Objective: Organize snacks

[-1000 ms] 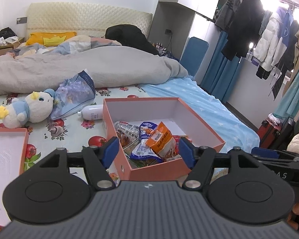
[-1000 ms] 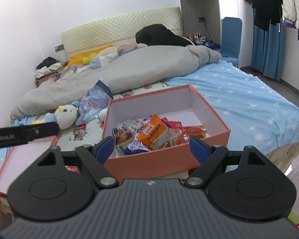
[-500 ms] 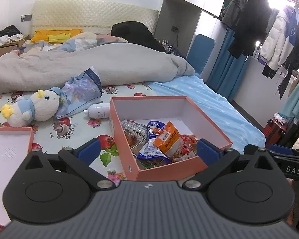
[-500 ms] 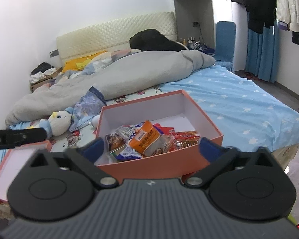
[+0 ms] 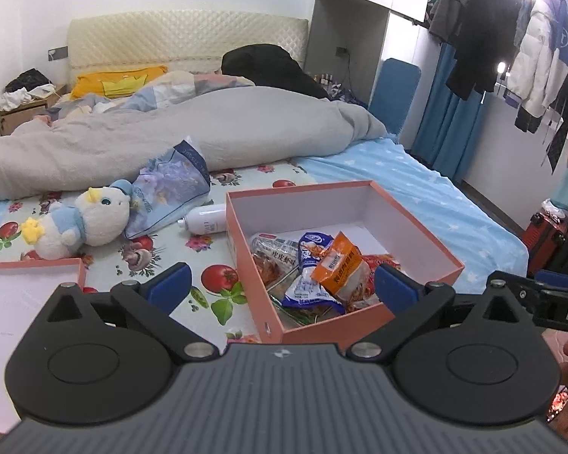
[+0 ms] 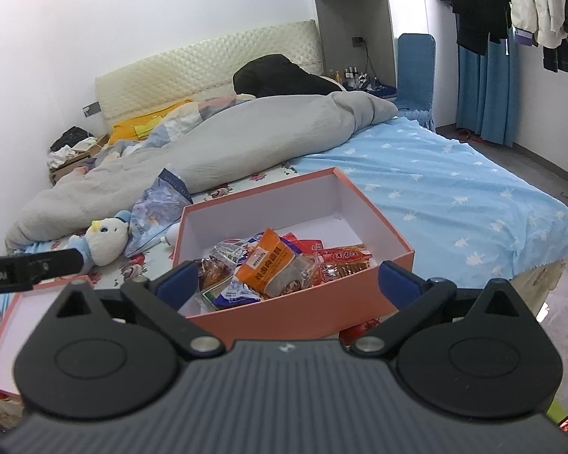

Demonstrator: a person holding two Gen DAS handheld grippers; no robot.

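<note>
An orange box (image 5: 409, 227) with white inside sits on the bed, also in the right wrist view (image 6: 363, 204). Several snack packets lie in its near part, an orange packet (image 5: 337, 265) (image 6: 265, 261) on top, with blue-white (image 5: 308, 283) and red ones (image 6: 344, 261) around it. My left gripper (image 5: 282, 287) is open and empty, above the box's near-left corner. My right gripper (image 6: 286, 283) is open and empty, above the box's near edge.
The box's orange lid (image 5: 15, 287) (image 6: 22, 314) lies at the left. A plush duck (image 5: 83, 223), a blue plastic bag (image 5: 170, 189) and a white bottle (image 5: 206, 219) lie behind it. A grey duvet (image 5: 170, 132) crosses the bed. Clothes (image 5: 511, 38) hang at the right.
Both grippers have opened wider and pulled back and up a little from the box. The snacks in the box have not moved.
</note>
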